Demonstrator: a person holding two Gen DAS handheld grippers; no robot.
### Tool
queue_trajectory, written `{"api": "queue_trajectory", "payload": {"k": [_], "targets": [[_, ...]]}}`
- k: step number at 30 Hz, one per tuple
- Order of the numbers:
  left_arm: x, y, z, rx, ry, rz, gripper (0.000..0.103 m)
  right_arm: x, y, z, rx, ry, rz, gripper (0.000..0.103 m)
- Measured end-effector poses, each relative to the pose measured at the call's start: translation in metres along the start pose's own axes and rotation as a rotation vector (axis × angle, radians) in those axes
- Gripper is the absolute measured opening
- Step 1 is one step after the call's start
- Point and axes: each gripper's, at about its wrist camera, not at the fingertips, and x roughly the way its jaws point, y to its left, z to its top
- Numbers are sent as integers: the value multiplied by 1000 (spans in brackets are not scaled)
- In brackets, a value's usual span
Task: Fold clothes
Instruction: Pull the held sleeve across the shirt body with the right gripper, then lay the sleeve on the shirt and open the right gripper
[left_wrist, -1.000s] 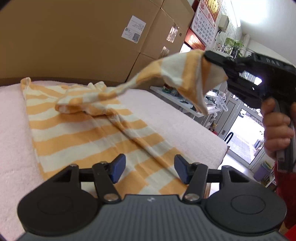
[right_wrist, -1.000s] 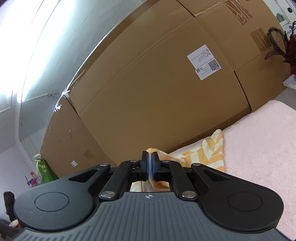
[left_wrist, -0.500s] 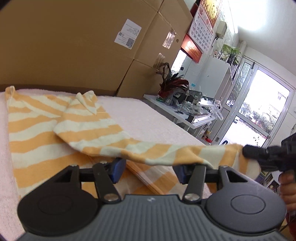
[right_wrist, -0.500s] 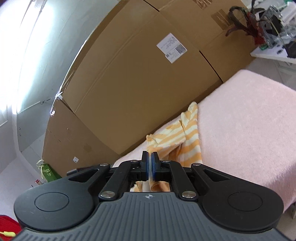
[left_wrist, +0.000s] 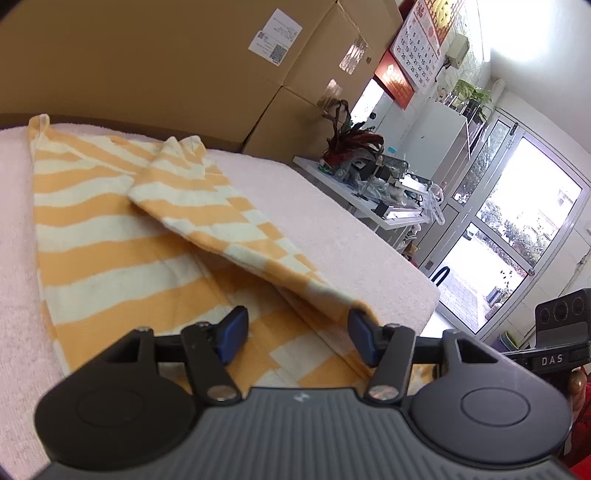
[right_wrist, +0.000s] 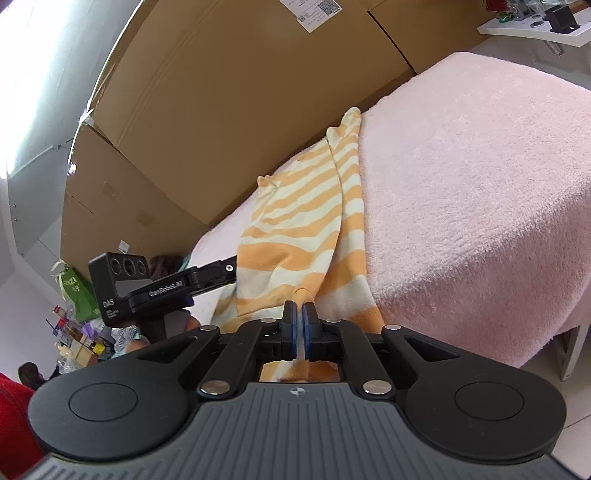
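Note:
An orange-and-cream striped garment (left_wrist: 122, 236) lies on a pink towel-covered table (left_wrist: 332, 221), with one part folded over the body and running down to the near edge. My left gripper (left_wrist: 295, 332) is open and empty just above the garment's near end. My right gripper (right_wrist: 299, 321) is shut on the end of the folded striped part (right_wrist: 295, 229) at the table's near edge. In the left wrist view only the right gripper's body shows, at the right edge. The left gripper's body (right_wrist: 155, 284) shows at the left in the right wrist view.
Large cardboard boxes (left_wrist: 166, 62) stand right behind the table. A white side table (left_wrist: 373, 199) with clutter and a dark plant is to the right, with glass doors (left_wrist: 517, 229) beyond. The table's right edge drops off (right_wrist: 517, 295).
My right gripper has carried the striped end from high in the air down and toward the near edge, laying that part flat over the garment. My left gripper stayed open.

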Motion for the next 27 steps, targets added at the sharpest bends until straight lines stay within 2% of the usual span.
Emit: {"api": "queue_trajectory", "payload": {"k": [2,5,8,11,13,15,17,19,22,27], "targets": [[-1,-2,-1,5,2,-6,59,-4,-3,1,15,-11,10,5],[-4,-5,-2,30,4,-8,62,-9,2,-1,-46,3,16,5],[-6,-4,-6,41,7,-3,65,-5,4,-9,-103,46,-21,5],[-15,-6,-5,88,-1,18,65,8,-3,-16,-122,78,-102,5],[-21,-7,-5,120,-7,32,65,11,-5,-17,-134,87,-121,5],[-27,-8,-5,151,-12,45,65,12,-3,-18,-161,107,-115,10],[-33,-9,-5,182,-18,59,65,14,2,-17,-215,146,-131,20],[-40,-12,-2,207,-38,52,65,10,7,-14,-255,120,-126,20],[-38,-15,2,207,-57,18,67,12,8,-7,-235,74,-95,20],[-10,-22,-5,228,5,-12,67,24,2,-7,-228,85,-142,22]]}}
